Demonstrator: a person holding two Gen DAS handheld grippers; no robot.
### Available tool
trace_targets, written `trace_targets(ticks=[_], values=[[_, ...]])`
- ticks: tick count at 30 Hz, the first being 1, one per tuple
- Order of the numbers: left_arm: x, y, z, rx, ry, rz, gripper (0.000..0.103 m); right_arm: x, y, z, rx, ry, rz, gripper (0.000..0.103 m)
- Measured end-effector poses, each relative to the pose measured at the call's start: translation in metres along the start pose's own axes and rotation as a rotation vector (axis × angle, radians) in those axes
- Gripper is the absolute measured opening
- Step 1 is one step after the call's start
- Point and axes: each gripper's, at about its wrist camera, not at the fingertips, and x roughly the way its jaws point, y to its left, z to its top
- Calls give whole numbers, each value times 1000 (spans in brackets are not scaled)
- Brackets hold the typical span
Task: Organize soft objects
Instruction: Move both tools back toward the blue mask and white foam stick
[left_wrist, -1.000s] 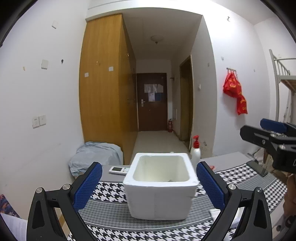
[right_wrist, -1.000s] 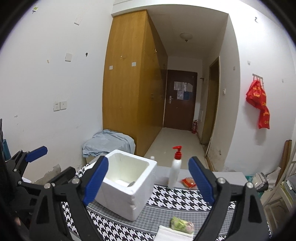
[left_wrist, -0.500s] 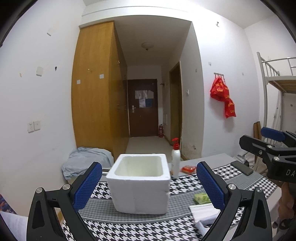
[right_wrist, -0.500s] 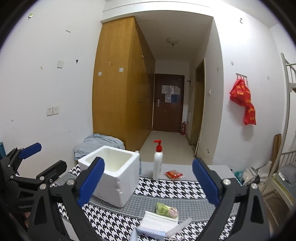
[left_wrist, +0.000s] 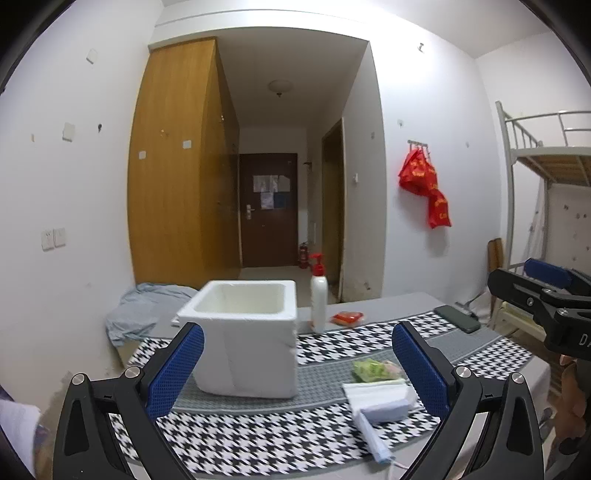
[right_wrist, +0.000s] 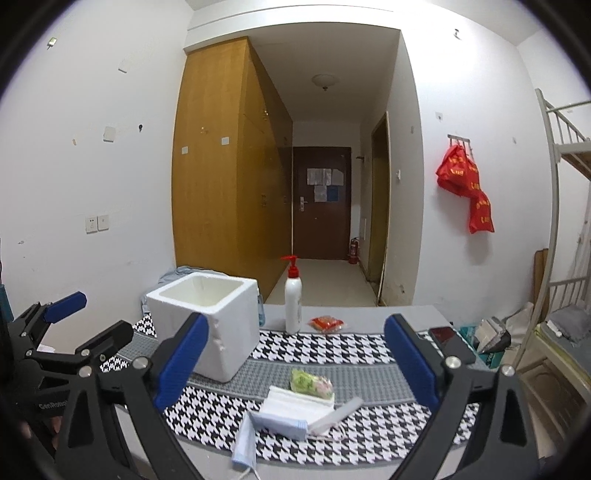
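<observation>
Soft pile: where the houndstooth cloth nears your edge of the table, you have a white folded soft pack (right_wrist: 301, 400) with a pale blue face mask (right_wrist: 275, 424) draped over its front, its loop hanging toward you; a green crinkly plastic packet (right_wrist: 308, 382) lies just behind, touching the pack.
Left view of the pile: the same white pack (left_wrist: 373, 393), blue mask (left_wrist: 382, 411) and green packet (left_wrist: 371, 369) sit low right, partly behind your right finger pad.
Foam box: a white square foam box (right_wrist: 205, 325), thick-walled, matt, open-topped, stands left of the pile, apart from it; in the left view the box (left_wrist: 245, 343) fills the centre.
Right gripper (right_wrist: 295, 362): its jaws have just been opening and stand wide, ribbed blue pads bare, with the pile between them but untouched.
Left gripper (left_wrist: 295, 369): spread wide, gripping nothing, the box seen between its fingers.
Cloth: black-and-white houndstooth runner (right_wrist: 325, 345) with grey woven bands.
Behind: a smooth white pump bottle with red nozzle (right_wrist: 293, 306) upright; a small red glossy sachet (right_wrist: 327, 323) beside it.
Only in the right view: your left gripper's side profile at the left edge, and clutter beyond the table's right end.
Both views: a dark flat phone (left_wrist: 456, 318) at the far right of the table.
</observation>
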Motion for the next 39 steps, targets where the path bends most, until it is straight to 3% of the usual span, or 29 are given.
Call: trace_targets(ticks=[15,29,39], values=[[-2,-21,-47,-27,39,-54,102,-23,-14,-45,29,-34,-34,98],[1,-27,-84,-39,47,-47,102,-13,-20,-90,21,28,-90,98],[11,-34,-107,-19,99,-50,102,-7,-26,-113,31,85,-70,98]])
